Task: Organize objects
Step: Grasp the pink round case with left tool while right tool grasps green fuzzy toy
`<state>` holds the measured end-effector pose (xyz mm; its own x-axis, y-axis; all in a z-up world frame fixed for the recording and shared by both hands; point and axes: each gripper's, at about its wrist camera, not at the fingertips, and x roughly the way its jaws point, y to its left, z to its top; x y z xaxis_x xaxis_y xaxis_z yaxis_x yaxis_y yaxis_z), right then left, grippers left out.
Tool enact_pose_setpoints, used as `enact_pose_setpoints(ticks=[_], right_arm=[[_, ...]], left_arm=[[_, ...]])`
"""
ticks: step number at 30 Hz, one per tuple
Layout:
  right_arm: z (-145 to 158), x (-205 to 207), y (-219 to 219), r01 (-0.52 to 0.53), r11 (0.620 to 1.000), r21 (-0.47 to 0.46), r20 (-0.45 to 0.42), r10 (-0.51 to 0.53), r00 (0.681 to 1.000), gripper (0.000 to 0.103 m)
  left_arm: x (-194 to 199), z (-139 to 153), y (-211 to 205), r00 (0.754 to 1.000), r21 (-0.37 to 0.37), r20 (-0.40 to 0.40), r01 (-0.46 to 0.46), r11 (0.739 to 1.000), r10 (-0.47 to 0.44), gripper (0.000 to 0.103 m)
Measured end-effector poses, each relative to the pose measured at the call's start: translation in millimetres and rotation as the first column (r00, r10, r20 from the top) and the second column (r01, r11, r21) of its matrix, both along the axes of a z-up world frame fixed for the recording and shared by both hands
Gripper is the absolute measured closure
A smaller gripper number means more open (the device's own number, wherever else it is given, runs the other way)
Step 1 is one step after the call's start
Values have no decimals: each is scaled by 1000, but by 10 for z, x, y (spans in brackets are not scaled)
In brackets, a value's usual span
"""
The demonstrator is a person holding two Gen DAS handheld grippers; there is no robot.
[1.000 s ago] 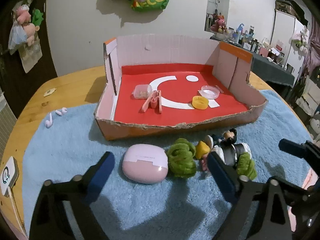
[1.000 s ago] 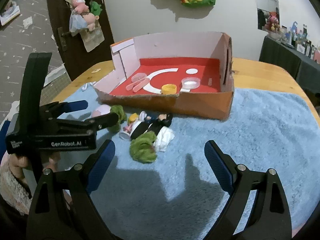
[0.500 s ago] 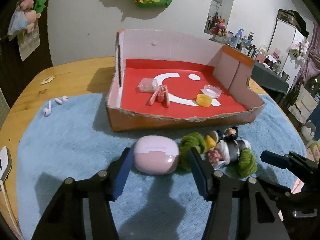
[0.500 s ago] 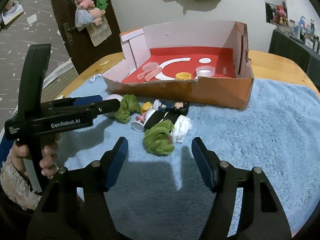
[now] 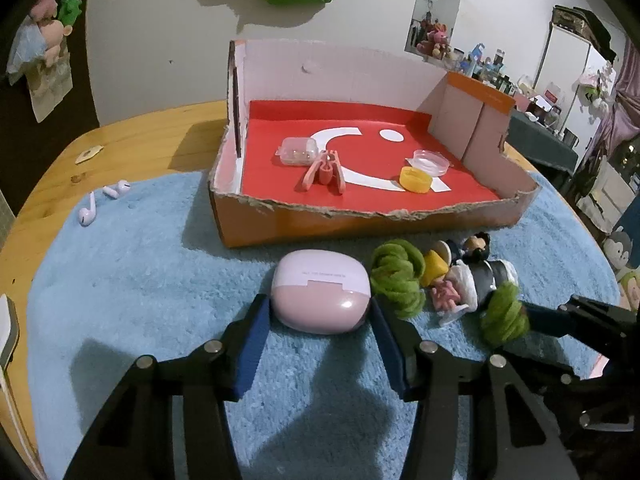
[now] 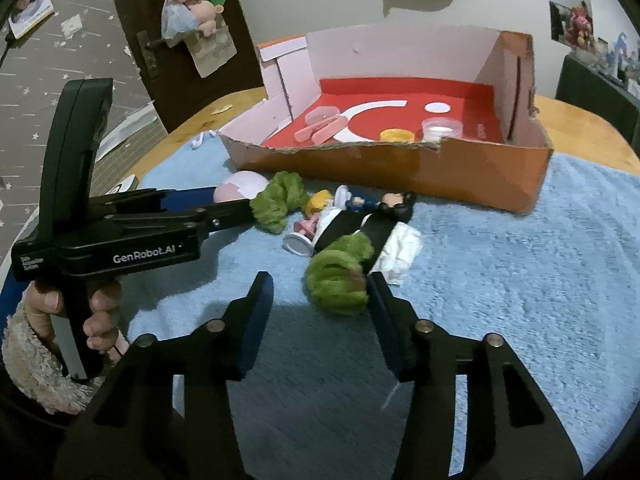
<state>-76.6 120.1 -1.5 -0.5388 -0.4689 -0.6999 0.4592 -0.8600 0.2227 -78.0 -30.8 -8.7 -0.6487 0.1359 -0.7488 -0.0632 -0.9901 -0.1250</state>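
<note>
Bracketing the glossy pink rounded earbud case, left tongs gape, unclenched.
Slick shell may squirt out; right tongs, also released, could snag the fuzzy green yarn clump.

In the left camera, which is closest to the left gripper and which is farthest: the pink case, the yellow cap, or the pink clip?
From the left gripper:
1. Pink case, between its fingers on the blue towel.
2. Pink clip, inside the box, toward its left.
3. Yellow cap, inside the box, toward the right.
The clip and cap sit at almost the same depth, so their order is too close to call.
</note>
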Motion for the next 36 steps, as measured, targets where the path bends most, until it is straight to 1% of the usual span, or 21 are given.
enact_pose_setpoints(ticks=[5, 7, 8, 11, 14, 18, 26, 36], right_arm=[[-42, -98, -42, 1, 1000, 7, 9, -1, 1000, 58], [-50, -126, -43, 6, 1000, 7, 9, -6, 1000, 60], [-50, -134, -47, 9, 1000, 12, 6, -9, 1000, 62], [-50, -148, -56, 17, 1000, 20, -2, -17, 1000, 74], [-52, -142, -48, 17, 1000, 18, -5, -17, 1000, 76], [-43, -135, -33, 18, 1000, 11, -7, -17, 1000, 76], [-11, -92, -11, 8, 1000, -11, -13, -8, 1000, 76], [23, -23, -18, -5, 1000, -28, -11, 5, 1000, 76]], left_arm=[[-61, -21, 8, 1000, -21, 3, -3, 1000, 3, 49], [-77, -32, 25, 1000, -35, 4, -1, 999, 1, 49], [-88, -35, 35, 1000, -42, 5, -1, 999, 2, 49], [-116, -38, 64, 1000, -64, 9, -4, 998, 5, 48], [-121, -42, 81, 1000, -77, 11, -10, 997, 11, 48], [-108, -40, 105, 1000, -90, 4, -18, 996, 18, 49], [-60, -19, 79, 999, -54, -2, -35, 998, 35, 49], [115, 29, 132, 1000, -32, -21, -18, 999, 18, 49]])
